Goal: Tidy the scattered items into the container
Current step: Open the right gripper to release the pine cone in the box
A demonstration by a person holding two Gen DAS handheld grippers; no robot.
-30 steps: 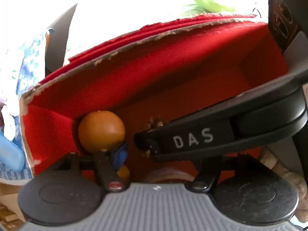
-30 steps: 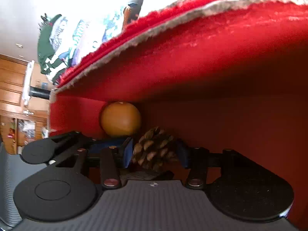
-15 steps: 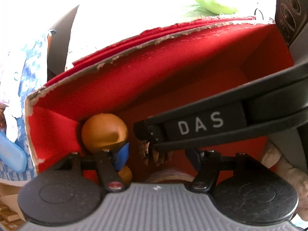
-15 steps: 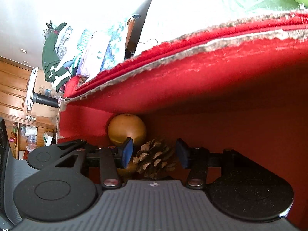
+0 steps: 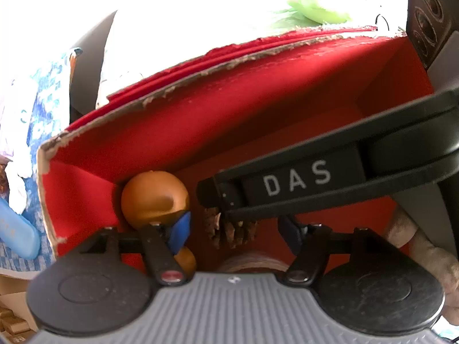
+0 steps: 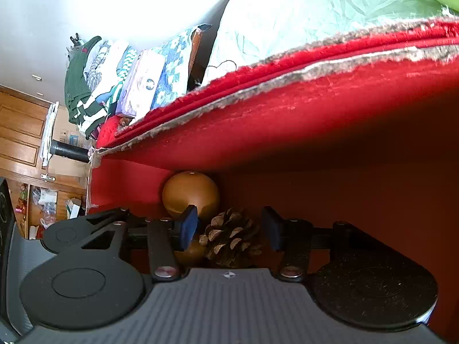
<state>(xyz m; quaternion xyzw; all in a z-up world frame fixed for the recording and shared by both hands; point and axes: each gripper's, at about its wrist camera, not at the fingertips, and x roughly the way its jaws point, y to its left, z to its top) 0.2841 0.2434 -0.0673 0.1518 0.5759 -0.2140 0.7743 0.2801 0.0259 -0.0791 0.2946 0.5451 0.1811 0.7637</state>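
A red box point(image 5: 258, 120) with frayed edges fills both views point(image 6: 315, 120). Inside it an orange ball point(image 5: 155, 197) rests in the far left corner; it also shows in the right wrist view point(image 6: 190, 193). A brown pine cone point(image 6: 231, 236) lies on the box floor between the open blue pads of my right gripper point(image 6: 229, 228), free of both pads. In the left wrist view the pine cone point(image 5: 229, 229) peeks from under the right gripper's black arm marked DAS point(image 5: 315, 177). My left gripper point(image 5: 235, 229) is open and empty over the box. A second small orange ball point(image 5: 185, 261) lies behind its left pad.
A green plush toy point(image 5: 315, 8) lies beyond the box's far wall. A blue case point(image 5: 14, 232) lies left of the box. Folded clothes point(image 6: 114, 83) are stacked at the far left in the right wrist view. A wooden door point(image 6: 20, 132) stands behind.
My right gripper has opened and let go of the pine cone, which now rests on the box floor. Both grippers have pulled back a little from the box.
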